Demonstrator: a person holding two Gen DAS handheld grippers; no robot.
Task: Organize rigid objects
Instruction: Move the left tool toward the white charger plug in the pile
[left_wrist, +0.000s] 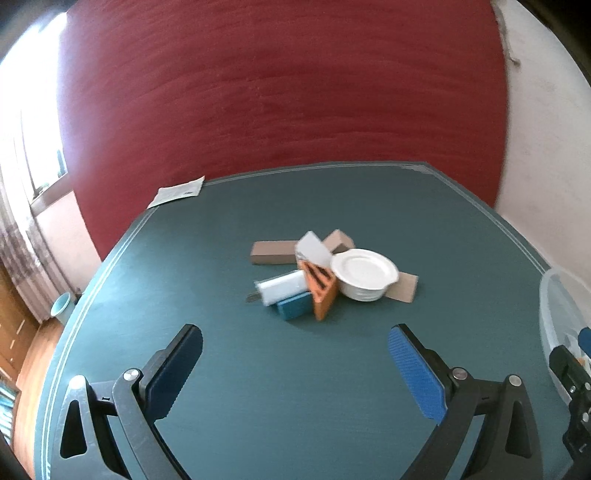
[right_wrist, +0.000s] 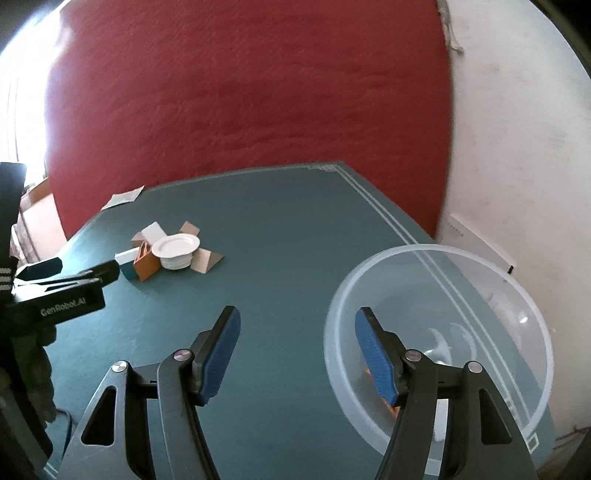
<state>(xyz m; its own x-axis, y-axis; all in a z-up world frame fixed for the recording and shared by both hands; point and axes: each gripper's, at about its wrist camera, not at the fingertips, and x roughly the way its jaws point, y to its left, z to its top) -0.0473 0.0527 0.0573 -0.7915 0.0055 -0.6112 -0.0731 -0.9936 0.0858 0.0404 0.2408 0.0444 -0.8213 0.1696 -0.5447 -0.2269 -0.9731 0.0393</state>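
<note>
Straight ahead of my spread, empty left claw (left_wrist: 295, 363) the rigid objects (left_wrist: 325, 275) sit heaped on the surface (left_wrist: 221, 229), while my right claw (right_wrist: 297, 350), also spread and empty, hangs beside the clear bowl (right_wrist: 424, 254), probably their destination.

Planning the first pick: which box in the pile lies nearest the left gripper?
The blue box, flat at the pile's near edge, beneath the white box; the brown cardboard boxes lie behind.

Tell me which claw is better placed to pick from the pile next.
Probably left. The left claw is open and aimed straight at the pile around the white plate; the right claw, also empty, sits partly over the clear bowl, pile off to its side.
</note>
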